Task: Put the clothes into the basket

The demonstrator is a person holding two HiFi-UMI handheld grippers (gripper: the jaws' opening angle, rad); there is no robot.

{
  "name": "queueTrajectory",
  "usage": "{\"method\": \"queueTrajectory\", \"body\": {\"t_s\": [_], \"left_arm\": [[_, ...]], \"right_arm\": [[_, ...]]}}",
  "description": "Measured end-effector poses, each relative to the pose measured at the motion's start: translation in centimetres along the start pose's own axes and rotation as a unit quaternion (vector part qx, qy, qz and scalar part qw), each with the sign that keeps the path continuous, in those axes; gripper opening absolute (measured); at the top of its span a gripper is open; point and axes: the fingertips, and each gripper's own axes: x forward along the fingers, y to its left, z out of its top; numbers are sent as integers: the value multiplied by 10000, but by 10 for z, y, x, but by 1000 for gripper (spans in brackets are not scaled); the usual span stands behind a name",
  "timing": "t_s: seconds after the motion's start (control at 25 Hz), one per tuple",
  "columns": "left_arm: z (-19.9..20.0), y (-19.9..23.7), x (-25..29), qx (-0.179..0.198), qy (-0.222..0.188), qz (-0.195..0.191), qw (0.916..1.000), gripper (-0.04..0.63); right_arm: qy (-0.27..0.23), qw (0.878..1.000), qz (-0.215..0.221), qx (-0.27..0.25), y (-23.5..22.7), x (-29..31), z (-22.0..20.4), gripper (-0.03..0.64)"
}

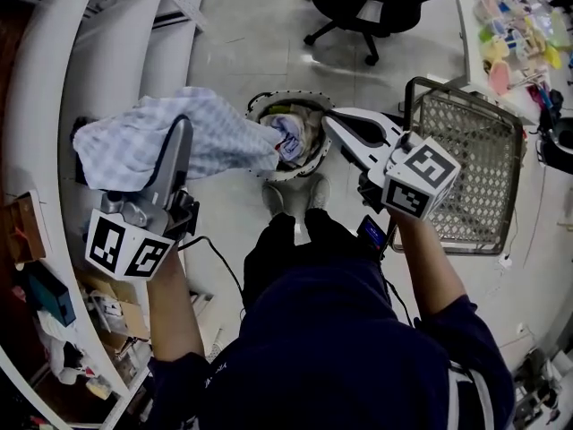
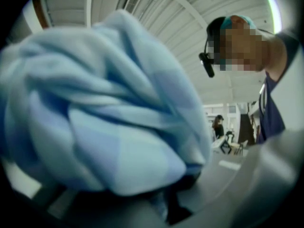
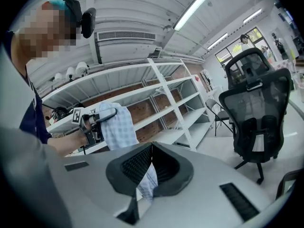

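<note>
The cloth [image 1: 219, 137] is light blue with a fine white check; it is crumpled into a thick bunch and is up in the air; one end reaches over the rim of the basket [image 1: 285, 177]; the basket is round, stands upright on the floor and holds other clothes [image 1: 300, 137].

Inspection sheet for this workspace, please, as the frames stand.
Surface: grey floor.
Job's things: checked cloth held up beside round basket; clothes already inside.
Clutter: wire rack, chair.
Grippers: left hand-held gripper shut on cloth; right hand-held gripper shut on a cloth edge, over basket.
Cables: black cable below left hand-held gripper.
Surroundings: white shelves, cluttered desk.
</note>
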Motion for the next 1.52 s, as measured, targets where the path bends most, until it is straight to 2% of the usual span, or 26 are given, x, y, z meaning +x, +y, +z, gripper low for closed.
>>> {"method": "queueTrajectory", "body": {"t_s": [0.36,0.76,1.28,1.52], "left_arm": [[-70,25,34,-417,478,-287,9976,46],[-170,53,68,-847,1130,-534,9885,46],[-320,64,110,-1433,1899,-876,9673,46],[-390,66,125,-1646,2248,-818,9569,48]], "right_arm": [[201,9983,-398,369,-31,18,-36,8],[505,9934,-670,780,-62,49,-85,8],[1023,9821,-880,1315,-111,77,-168,8],[1275,9766,-1008,1410,-131,80,-202,7]]}}
